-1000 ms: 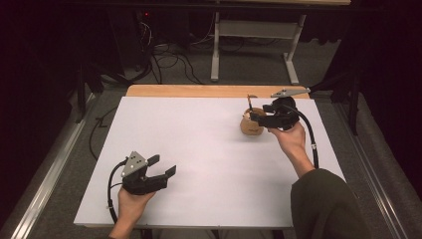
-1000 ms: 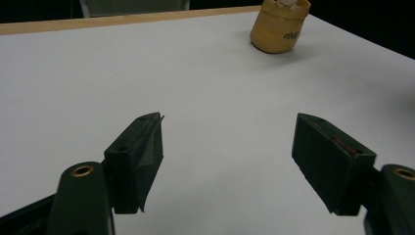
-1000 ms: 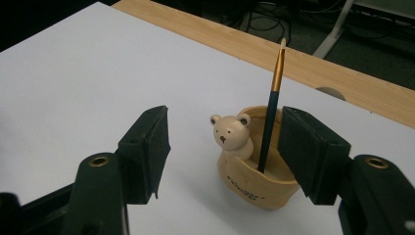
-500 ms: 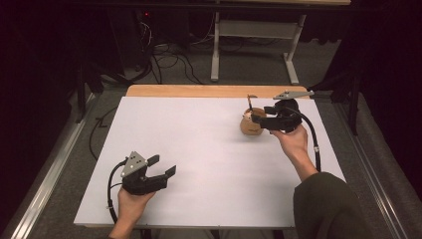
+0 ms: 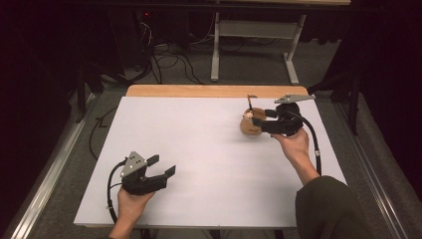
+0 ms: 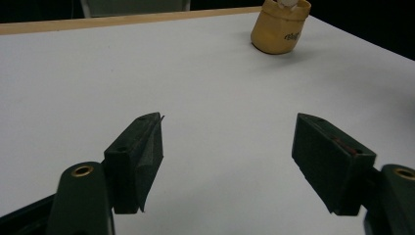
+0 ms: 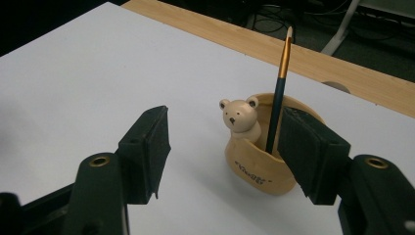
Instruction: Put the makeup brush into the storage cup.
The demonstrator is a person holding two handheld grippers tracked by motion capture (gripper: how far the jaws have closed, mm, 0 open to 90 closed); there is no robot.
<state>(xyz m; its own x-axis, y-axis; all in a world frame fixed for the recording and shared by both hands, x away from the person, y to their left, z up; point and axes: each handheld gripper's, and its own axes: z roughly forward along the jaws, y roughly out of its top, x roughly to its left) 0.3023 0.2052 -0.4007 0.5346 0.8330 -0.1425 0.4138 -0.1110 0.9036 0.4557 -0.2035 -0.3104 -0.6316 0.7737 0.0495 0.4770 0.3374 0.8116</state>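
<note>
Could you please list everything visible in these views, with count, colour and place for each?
Round tan ceramic pot with a small bear figure on its rim: one, tan, far right part of the sheet, in front of the right tongs.
Thin paintbrush with dark blue and gold handle: one, standing tilted inside the pot.
White sheet covering the table: one, white, across the tabletop.
Light wooden table edge: one strip, along the far side.
Grey metal desk legs: one frame, on the floor beyond the table.
Dark cables: several, on the floor, far left.
Left tongs: black, open, near left, nothing between them.
Right tongs: black, open, at the pot.
</note>
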